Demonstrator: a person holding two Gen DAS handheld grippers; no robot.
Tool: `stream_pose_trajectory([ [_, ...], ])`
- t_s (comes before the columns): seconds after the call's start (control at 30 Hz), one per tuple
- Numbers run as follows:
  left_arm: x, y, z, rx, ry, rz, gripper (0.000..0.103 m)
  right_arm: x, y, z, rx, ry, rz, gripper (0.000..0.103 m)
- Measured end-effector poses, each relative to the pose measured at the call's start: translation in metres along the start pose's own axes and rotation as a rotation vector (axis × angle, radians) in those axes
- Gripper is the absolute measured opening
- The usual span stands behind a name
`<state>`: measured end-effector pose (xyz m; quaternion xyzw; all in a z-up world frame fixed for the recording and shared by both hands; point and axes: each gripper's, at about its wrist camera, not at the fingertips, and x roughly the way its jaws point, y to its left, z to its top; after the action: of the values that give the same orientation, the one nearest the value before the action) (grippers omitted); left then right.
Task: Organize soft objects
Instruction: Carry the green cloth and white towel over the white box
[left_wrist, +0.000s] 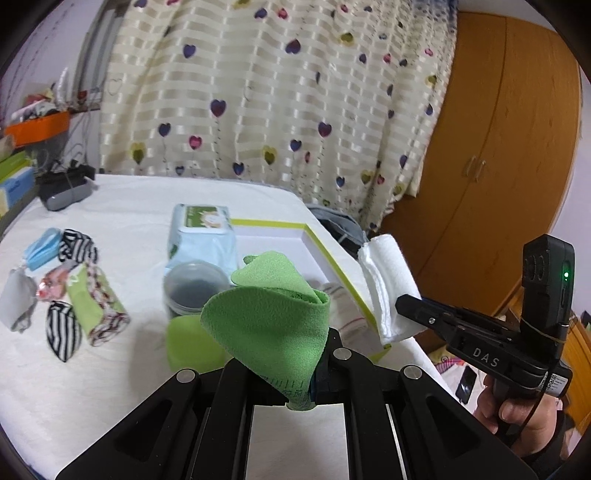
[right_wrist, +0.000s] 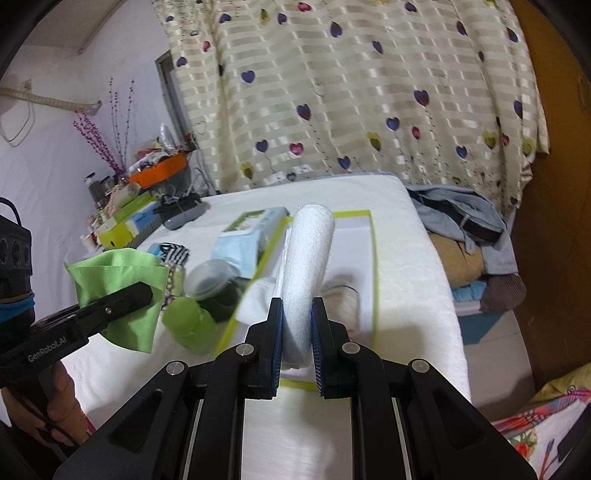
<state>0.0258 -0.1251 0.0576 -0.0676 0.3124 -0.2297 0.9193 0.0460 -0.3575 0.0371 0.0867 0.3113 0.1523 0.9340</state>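
Observation:
My left gripper (left_wrist: 295, 369) is shut on a green cloth (left_wrist: 273, 314), held above the table in front of the white box; it also shows in the right wrist view (right_wrist: 118, 291). My right gripper (right_wrist: 297, 332) is shut on a rolled white towel (right_wrist: 306, 266), held over the white box with a lime rim (right_wrist: 373, 266); the towel also shows in the left wrist view (left_wrist: 388, 288). A whitish cloth (right_wrist: 343, 291) lies inside the box. Several small soft items, striped pouches (left_wrist: 62, 328) and a blue mask (left_wrist: 40, 247), lie at the table's left.
A wet-wipes pack (left_wrist: 203, 229), a clear-lidded jar (left_wrist: 192, 288) and a green bottle (left_wrist: 192, 343) stand left of the box. A grey device (left_wrist: 62, 192) sits at the far left. Clothes (right_wrist: 465, 225) are piled beyond the table's right edge, by a wooden wardrobe (left_wrist: 498, 147).

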Motion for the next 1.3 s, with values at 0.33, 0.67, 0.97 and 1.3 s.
stream_pose_trajectory([
  [0.33,0.048,-0.012,-0.007,0.020,0.120,-0.033,0.006,0.025,-0.026,-0.013,0.031,0.083,-0.032,0.015],
  [0.67,0.089,-0.007,-0.007,0.007,0.197,-0.031,0.006,0.054,-0.030,-0.007,0.027,0.103,-0.026,0.015],
  [0.97,0.122,-0.002,-0.002,-0.009,0.243,-0.027,0.006,0.083,-0.032,0.011,0.013,0.091,-0.030,0.015],
  [1.3,0.149,0.001,0.011,-0.019,0.244,0.014,0.006,0.085,-0.034,0.019,0.002,0.083,-0.032,0.015],
])
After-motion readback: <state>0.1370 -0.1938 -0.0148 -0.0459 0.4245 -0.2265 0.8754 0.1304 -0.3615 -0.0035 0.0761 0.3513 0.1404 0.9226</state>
